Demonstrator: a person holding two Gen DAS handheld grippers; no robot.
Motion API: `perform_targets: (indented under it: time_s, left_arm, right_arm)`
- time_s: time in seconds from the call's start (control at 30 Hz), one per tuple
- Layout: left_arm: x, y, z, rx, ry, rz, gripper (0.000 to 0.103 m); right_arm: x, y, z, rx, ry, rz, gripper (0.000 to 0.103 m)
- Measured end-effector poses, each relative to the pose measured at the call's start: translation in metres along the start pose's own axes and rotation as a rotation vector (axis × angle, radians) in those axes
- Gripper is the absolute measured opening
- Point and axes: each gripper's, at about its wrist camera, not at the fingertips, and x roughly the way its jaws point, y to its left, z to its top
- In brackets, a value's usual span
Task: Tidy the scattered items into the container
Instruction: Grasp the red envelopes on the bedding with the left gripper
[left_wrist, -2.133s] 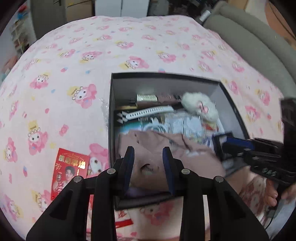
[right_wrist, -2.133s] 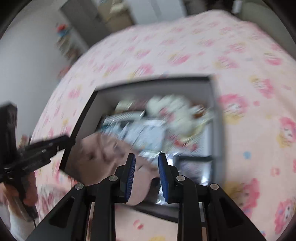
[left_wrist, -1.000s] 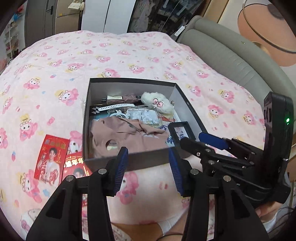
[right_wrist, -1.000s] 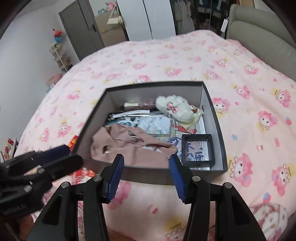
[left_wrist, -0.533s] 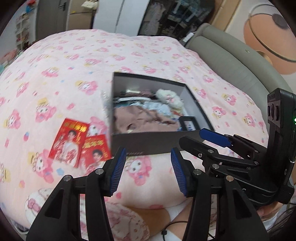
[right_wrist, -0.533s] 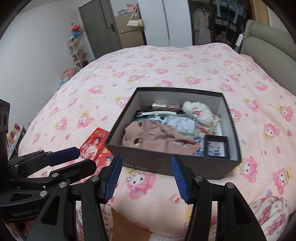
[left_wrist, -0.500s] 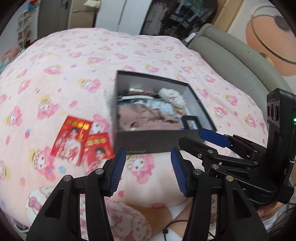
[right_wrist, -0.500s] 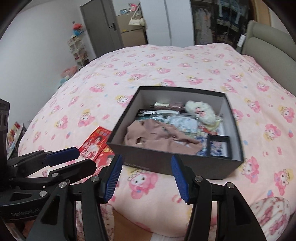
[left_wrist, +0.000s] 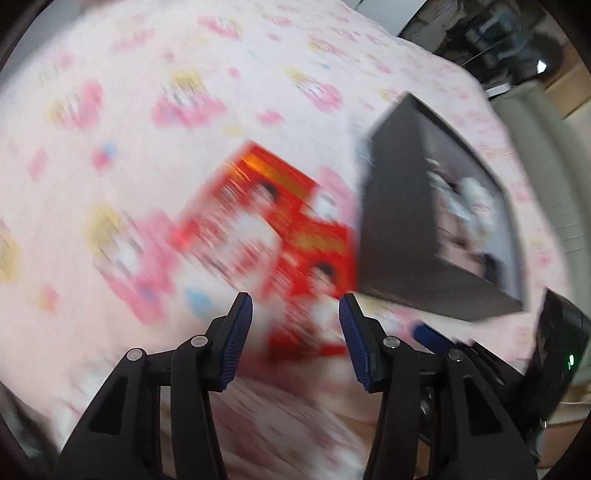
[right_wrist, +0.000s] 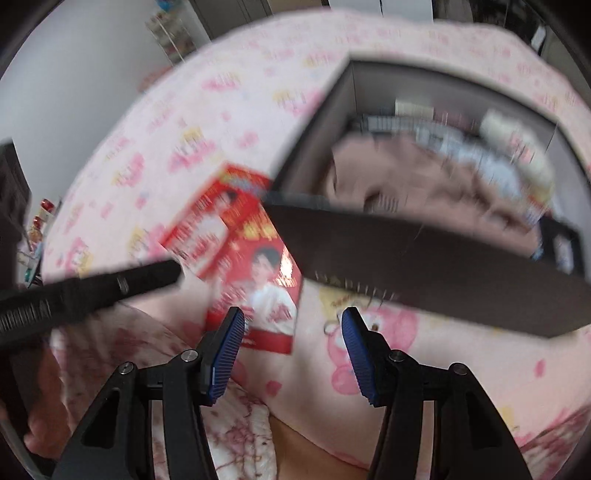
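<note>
Though the left wrist view is blurred, the left gripper (left_wrist: 295, 314) shows its jaws apart with nothing between them, above two overlapping red cards (left_wrist: 280, 229) lying on the pink patterned bedspread (left_wrist: 110, 110), just beside the dark box (left_wrist: 402, 240).

Seen from the right wrist, the right gripper (right_wrist: 293, 332) is likewise spread and empty above the bedspread (right_wrist: 424, 362). The red cards (right_wrist: 240, 251) lie at the left corner of the box (right_wrist: 424, 266), which holds a pinkish-brown cloth (right_wrist: 424, 177).

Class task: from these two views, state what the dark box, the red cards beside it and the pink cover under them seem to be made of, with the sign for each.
Dark box: likely rigid cardboard, matte; flat thin walls.
Red cards: probably glossy printed paper; flat, with highlights.
Pink cover: soft printed fabric, matte, gently mounded.
</note>
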Motion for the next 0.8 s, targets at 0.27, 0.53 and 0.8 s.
perform_targets:
  time_s: [0.27, 0.53, 0.8]
  left_arm:
    - [0.067, 0.049, 0.067, -0.035, 0.140, 0.129, 0.051]
    - [0.087, 0.034, 0.051, -0.012, 0.296, 0.009, 0.022]
    - [0.079, 0.007, 0.009, 0.075, 0.346, -0.031, 0.020]
  right_arm:
    - [0.044, -0.004, 0.002, 0.042, 0.070, 0.023, 0.051]
    - [0.044, -0.007, 0.000, 0.066, 0.046, 0.120, 0.049]
    - [0.024, -0.017, -0.005, 0.121, -0.005, 0.167, 0.049]
